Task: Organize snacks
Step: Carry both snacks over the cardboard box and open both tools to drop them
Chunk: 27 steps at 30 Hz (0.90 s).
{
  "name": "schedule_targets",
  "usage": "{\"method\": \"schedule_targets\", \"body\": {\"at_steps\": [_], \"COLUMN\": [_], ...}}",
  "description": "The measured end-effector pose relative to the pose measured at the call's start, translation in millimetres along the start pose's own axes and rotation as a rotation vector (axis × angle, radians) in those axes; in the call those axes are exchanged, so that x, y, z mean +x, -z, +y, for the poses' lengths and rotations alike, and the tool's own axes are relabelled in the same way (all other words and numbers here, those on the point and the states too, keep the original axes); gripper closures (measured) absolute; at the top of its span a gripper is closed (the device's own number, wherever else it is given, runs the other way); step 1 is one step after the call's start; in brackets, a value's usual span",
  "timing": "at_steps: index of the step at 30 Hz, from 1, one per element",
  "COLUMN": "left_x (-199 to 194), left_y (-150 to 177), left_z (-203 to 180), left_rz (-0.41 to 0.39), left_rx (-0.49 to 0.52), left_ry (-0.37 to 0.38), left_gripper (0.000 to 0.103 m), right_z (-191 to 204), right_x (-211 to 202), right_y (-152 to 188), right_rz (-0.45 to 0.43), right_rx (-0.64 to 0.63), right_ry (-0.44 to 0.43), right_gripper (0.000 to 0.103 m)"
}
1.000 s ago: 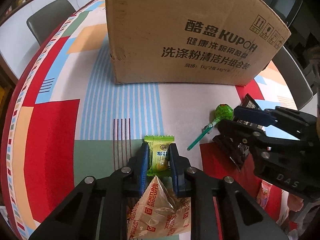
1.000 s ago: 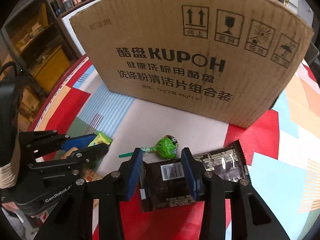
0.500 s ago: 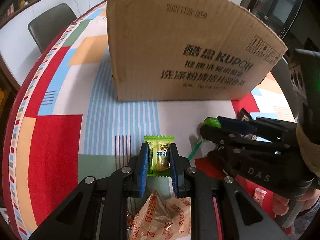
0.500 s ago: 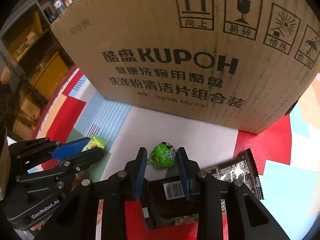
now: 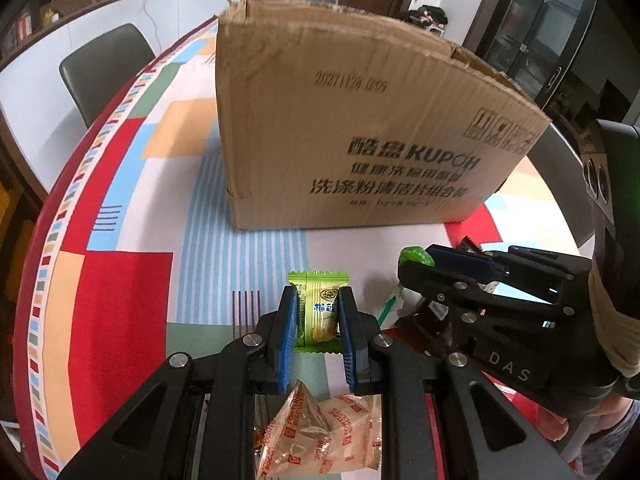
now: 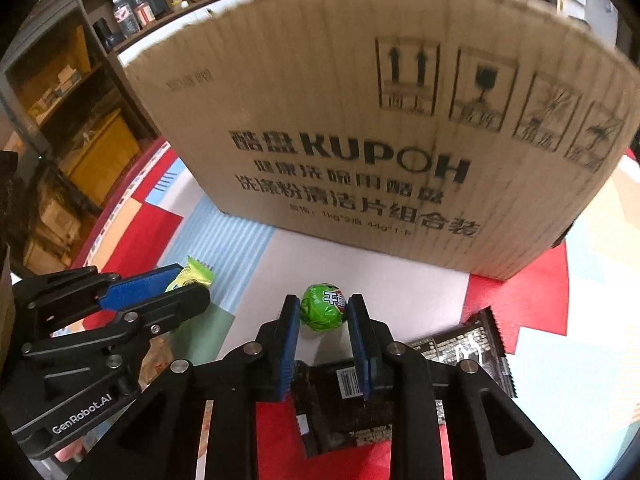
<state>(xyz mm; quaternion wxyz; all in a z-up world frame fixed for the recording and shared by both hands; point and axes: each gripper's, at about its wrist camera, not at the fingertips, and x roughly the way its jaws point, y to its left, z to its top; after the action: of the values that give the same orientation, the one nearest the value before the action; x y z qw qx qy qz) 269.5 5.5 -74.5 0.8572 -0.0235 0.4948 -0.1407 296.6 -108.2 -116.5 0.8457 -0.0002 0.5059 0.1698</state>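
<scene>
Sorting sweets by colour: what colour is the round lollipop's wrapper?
Bright green, with a red and white label; the round lollipop shows best in the right wrist view.

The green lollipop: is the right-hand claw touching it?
Touching. In the right wrist view the closing right gripper has both blue pads against the green lollipop, no gap showing.

A home dining room: a round table [image 5: 120, 280] under a bright patterned cloth, grey chairs [image 5: 104, 68] at upper left, cluttered shelves [image 6: 72, 92] along the wall, glass cabinet [image 5: 532, 28] upper right.
</scene>
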Motion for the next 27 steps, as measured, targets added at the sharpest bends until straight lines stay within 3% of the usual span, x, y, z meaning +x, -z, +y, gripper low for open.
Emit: {"method": "schedule_targets", "body": {"at_steps": [12, 27], "left_x": [-49, -117], "left_y": [-7, -42], "left_z": [-18, -37], "left_rz": [-0.122, -0.337], "left_rx": [0.038, 0.116], "left_ry": [0.012, 0.013], "left_gripper": [0.082, 0.082], "right_z": [4, 9], "right_x": [-59, -151], "right_y": [3, -23], "right_rz": [-0.122, -0.379], "right_rx": [-0.027, -0.049], "right_ry": [0.028, 0.061], "right_gripper": [0.077, 0.077]}}
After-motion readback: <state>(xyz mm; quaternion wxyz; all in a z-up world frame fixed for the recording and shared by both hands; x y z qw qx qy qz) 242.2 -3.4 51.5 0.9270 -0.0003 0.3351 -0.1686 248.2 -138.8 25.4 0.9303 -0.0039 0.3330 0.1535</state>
